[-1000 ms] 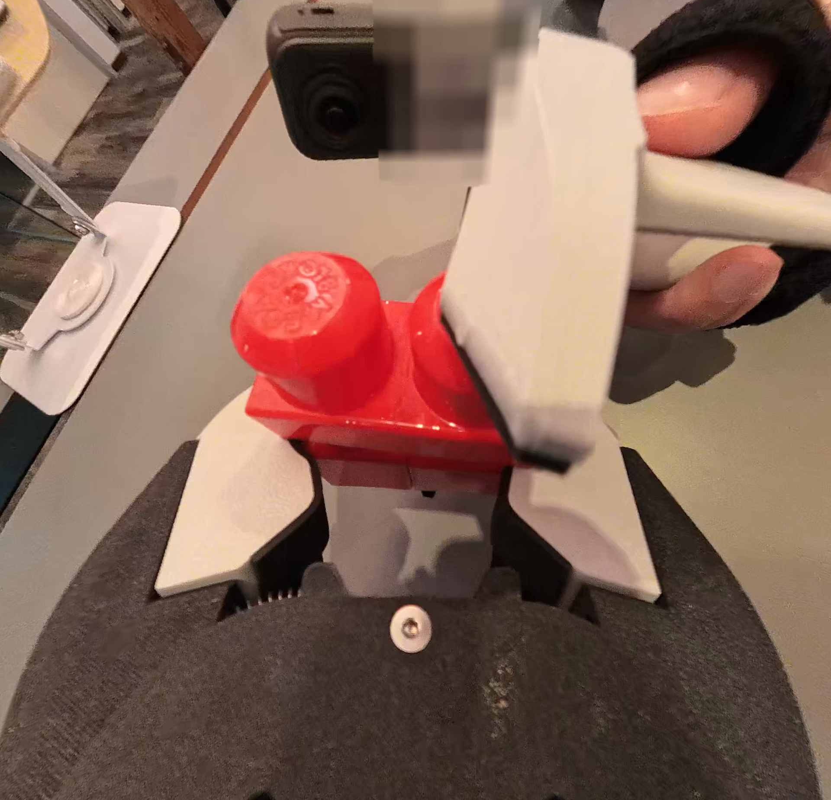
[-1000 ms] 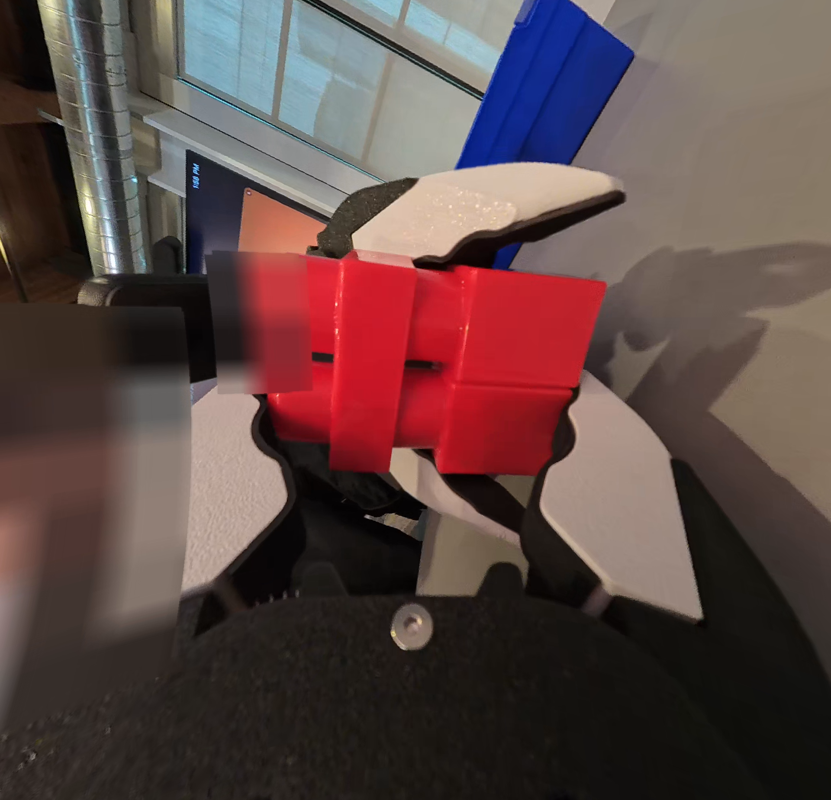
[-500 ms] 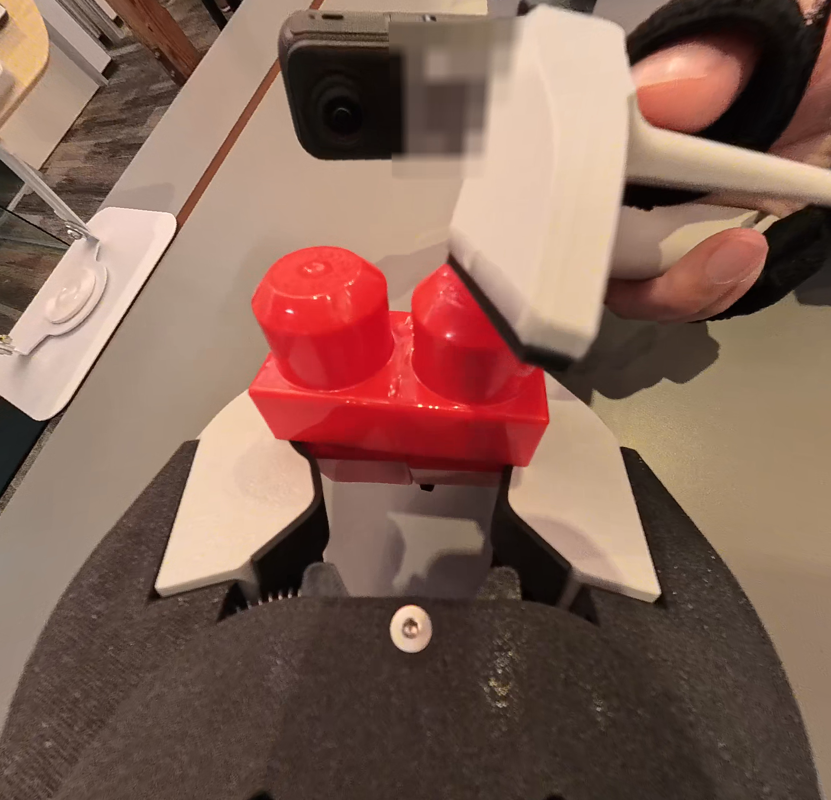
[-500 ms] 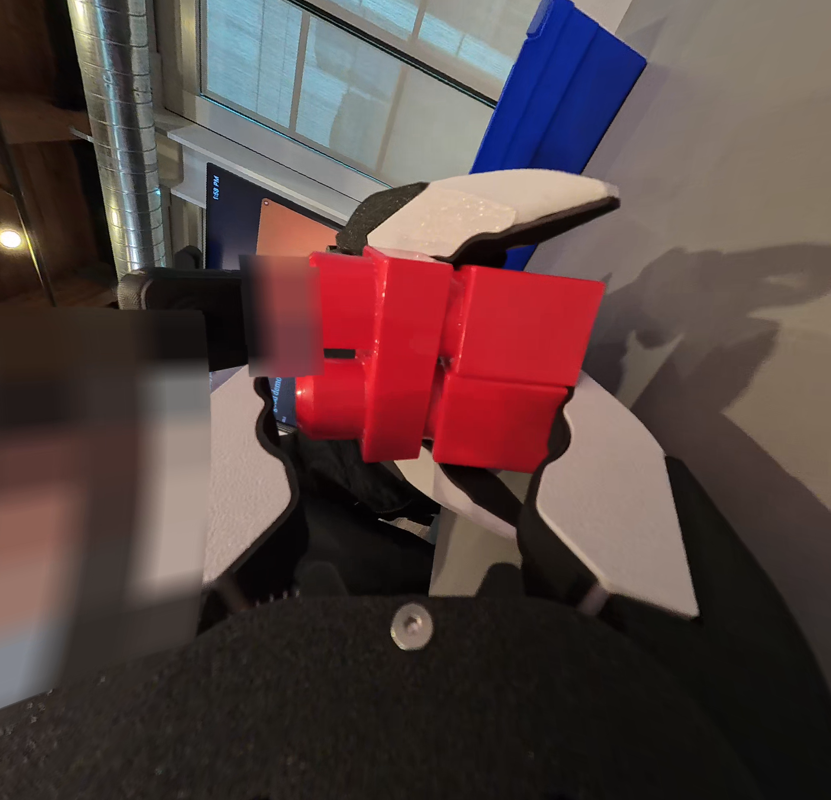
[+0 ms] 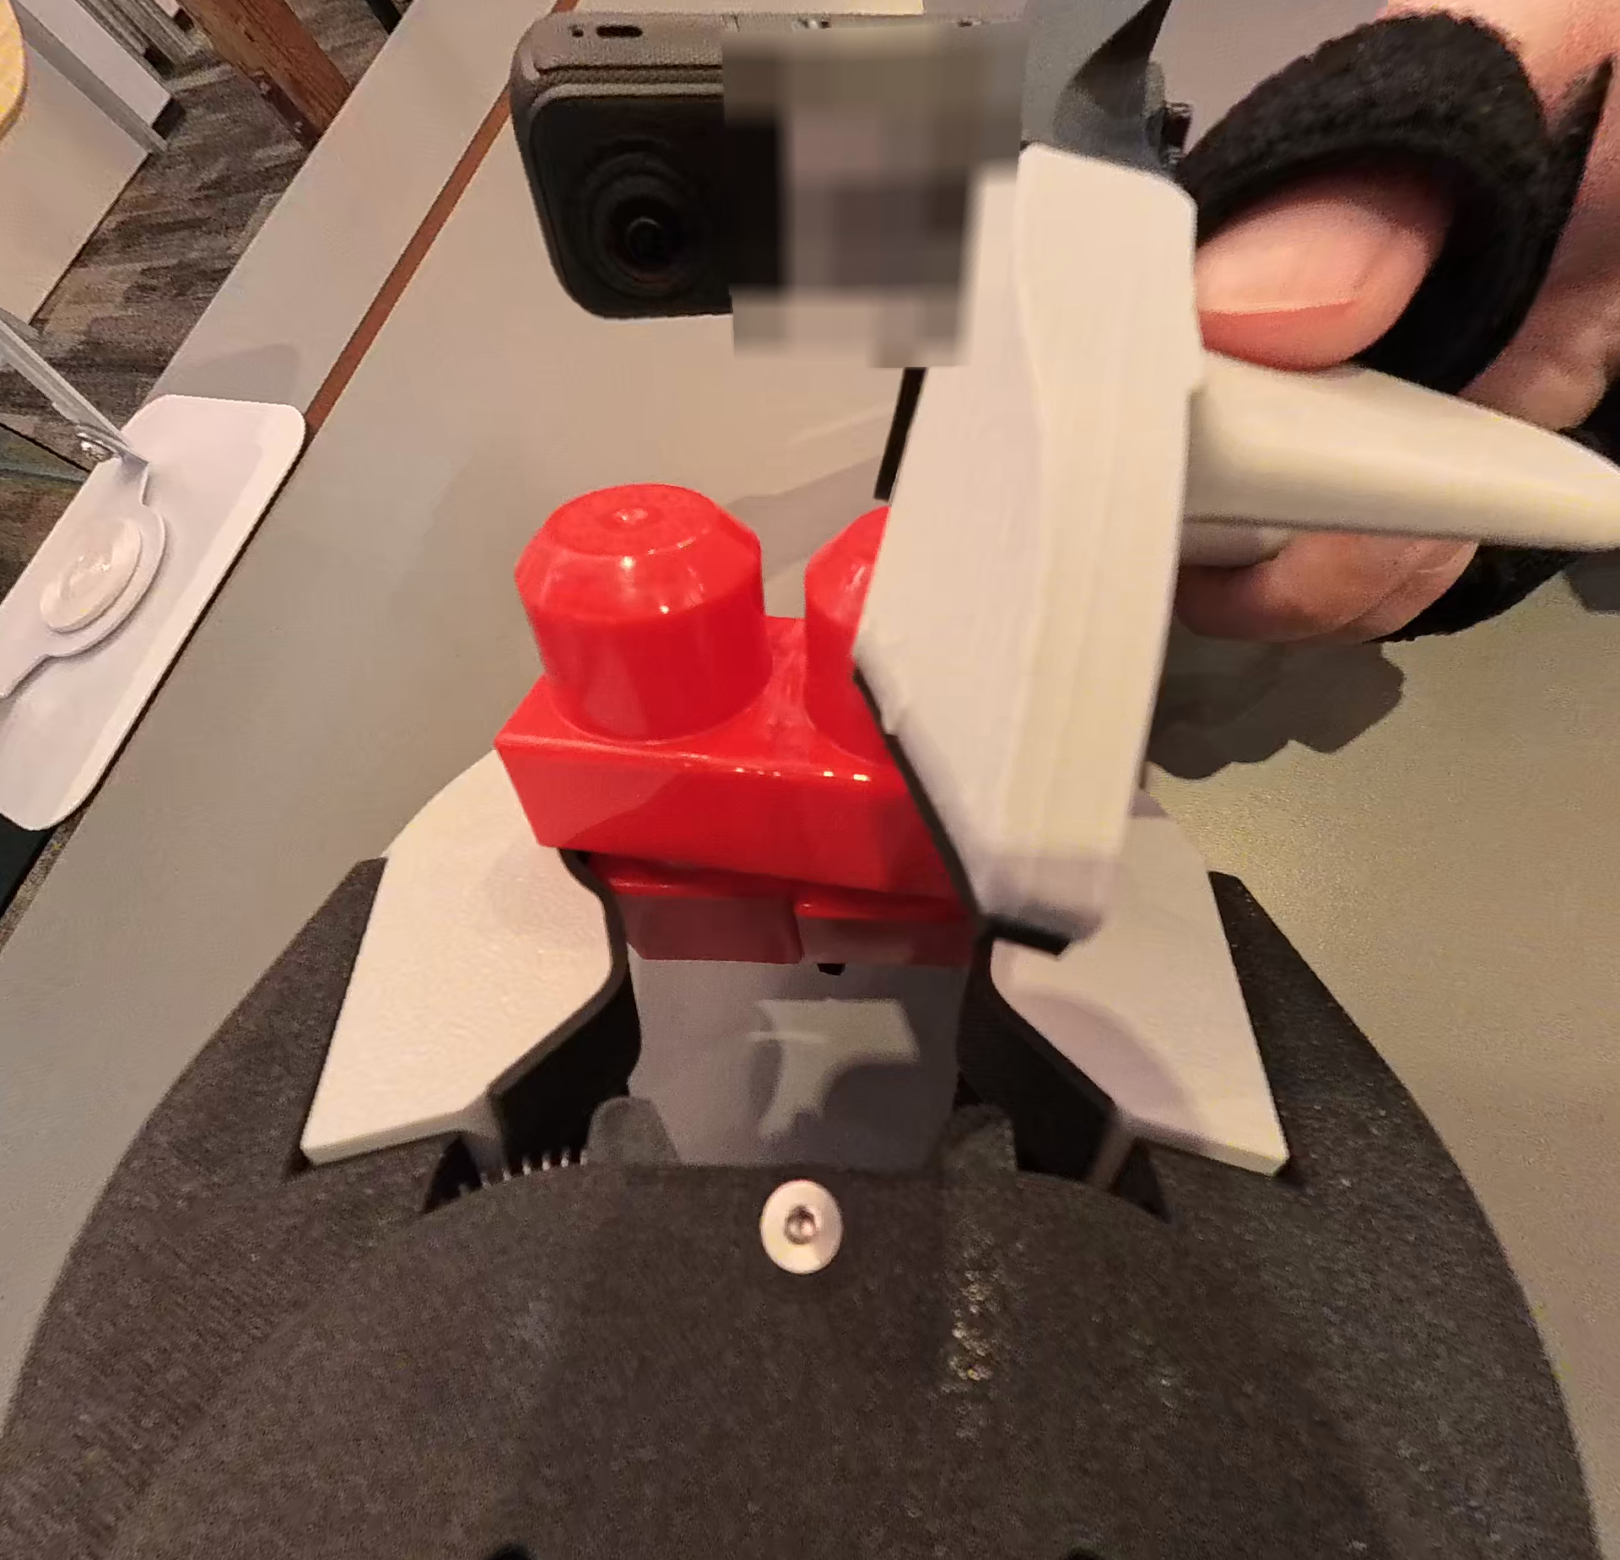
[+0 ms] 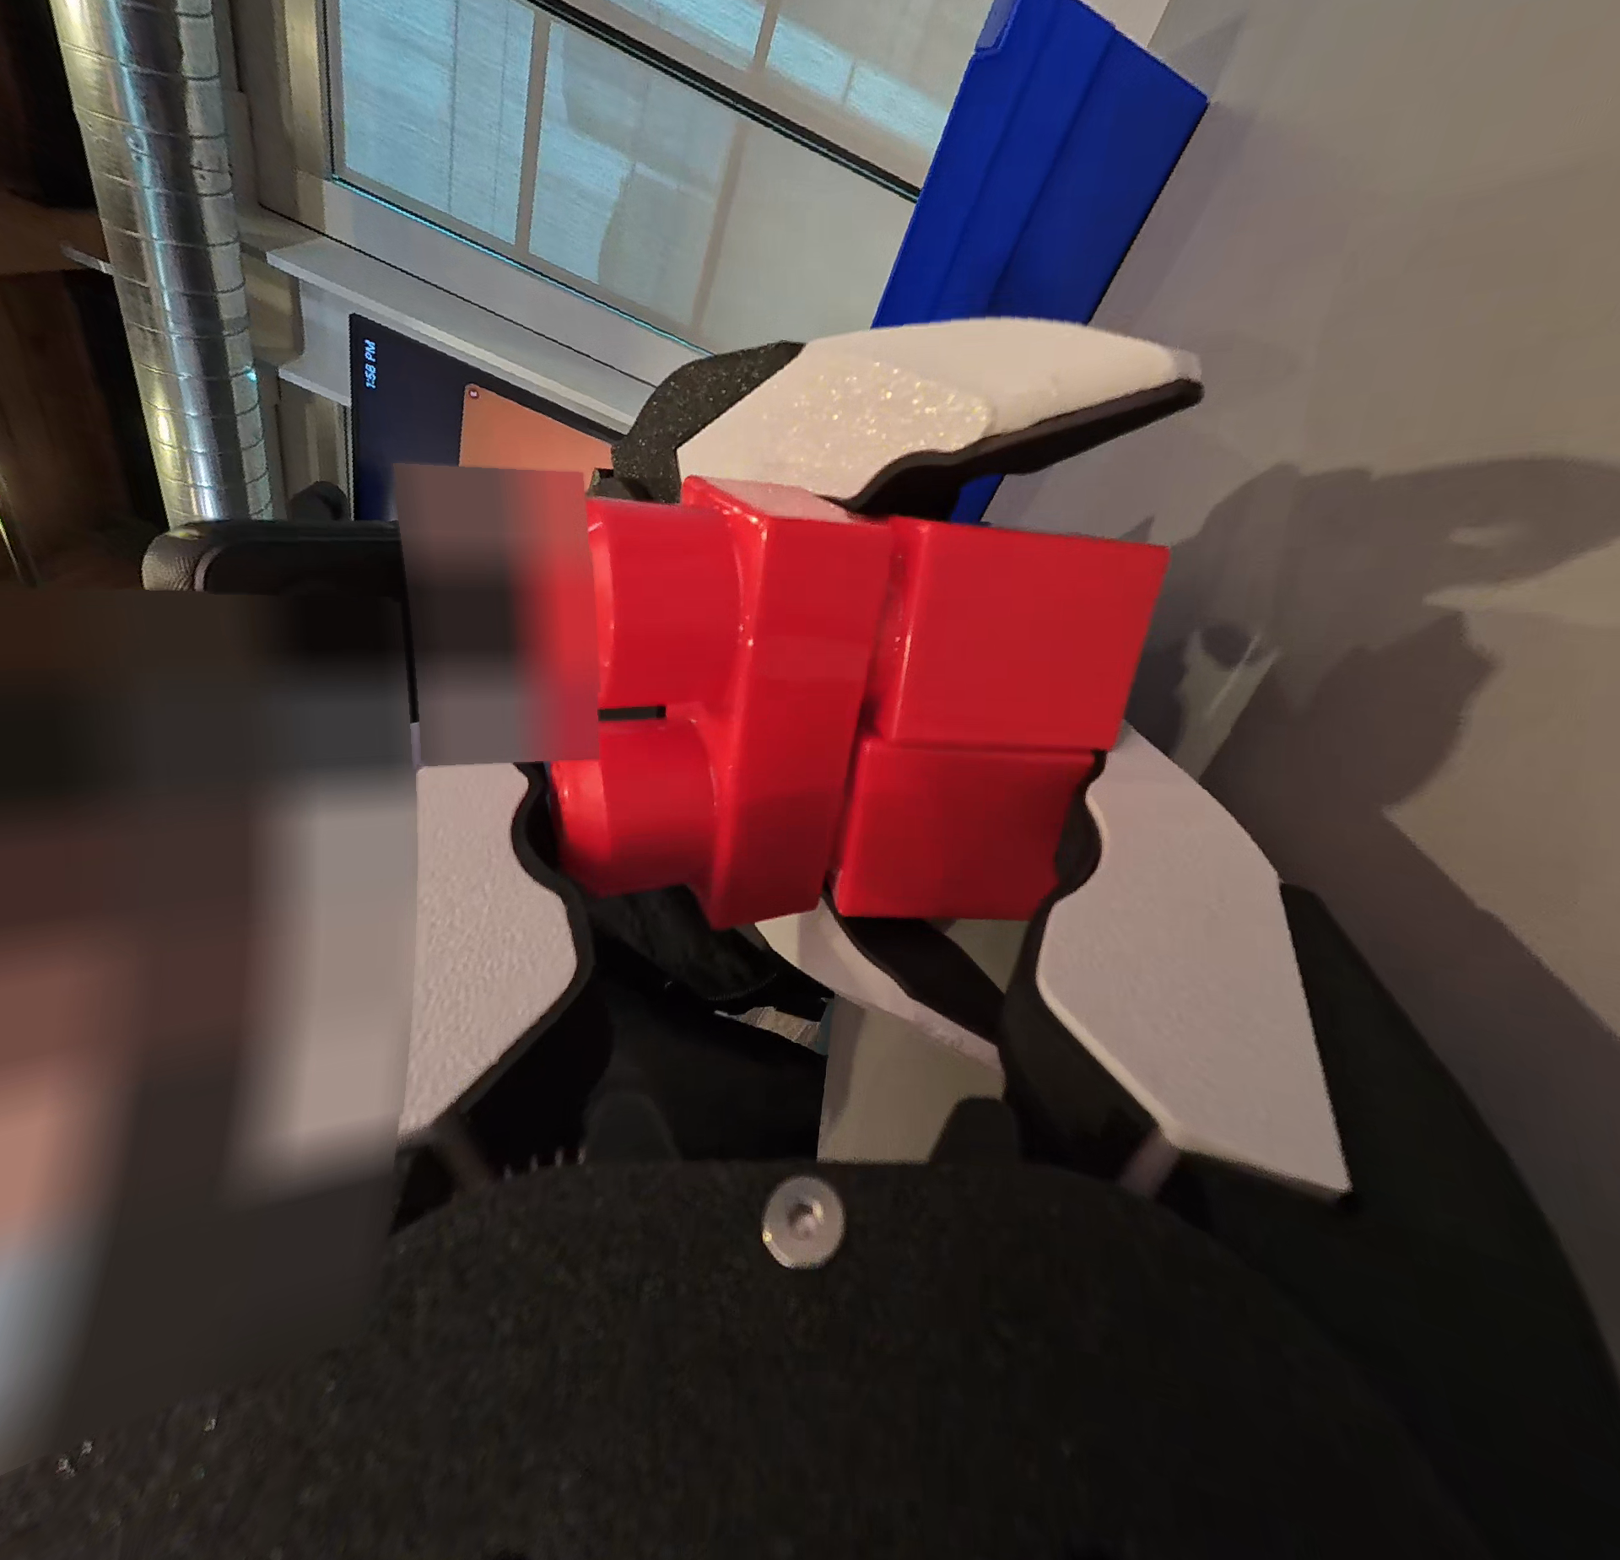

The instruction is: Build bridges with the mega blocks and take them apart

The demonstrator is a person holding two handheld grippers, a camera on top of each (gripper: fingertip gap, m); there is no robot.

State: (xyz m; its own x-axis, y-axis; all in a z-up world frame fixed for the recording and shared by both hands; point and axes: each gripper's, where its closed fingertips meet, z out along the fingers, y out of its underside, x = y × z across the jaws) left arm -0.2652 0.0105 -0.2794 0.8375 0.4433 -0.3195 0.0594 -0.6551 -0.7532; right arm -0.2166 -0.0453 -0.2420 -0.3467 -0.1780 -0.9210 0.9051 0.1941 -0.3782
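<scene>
Left gripper (image 5: pixel 793 913): its white fingers (image 5: pixel 473 974) are closed in on the lower red block (image 5: pixel 780 917), pinching it from both flanks, up off the grey desk (image 5: pixel 421 466).
Lower red block: sits dead centre between the left fingers, partly hidden beneath the block on top.
Upper red block (image 5: pixel 701 782): a two-stud red mega block, seated on the lower one and slightly skewed, studs pointing to 12 o'clock in the left wrist view.
Right gripper (image 6: pixel 806 825): narrowed onto the red pair; in its own view the stack lies sideways, studs toward 9 o'clock, with one finger (image 6: pixel 491 931) at the stud end and the other against the far face of the lower red block (image 6: pixel 955 825). Whether it bears on the upper red block (image 6: pixel 789 694) I cannot tell.
Right gripper seen from the left: one broad white finger (image 5: pixel 1034 571) covers the 3 o'clock stud and the block's corner.
Hand (image 5: pixel 1367 308): at 2 o'clock in the left wrist view, in a black fingerless glove, squeezing the right gripper's pale handle.
Camera (image 5: pixel 640 168): black, mounted on the right gripper, facing back at 12 o'clock.
White plate (image 5: pixel 131 589): lies flat on the desk's edge at 9 o'clock, well apart from the blocks.
Blue bin (image 6: pixel 1043 168): at 1 o'clock in the right wrist view, behind the left gripper's upper finger (image 6: pixel 920 405).
</scene>
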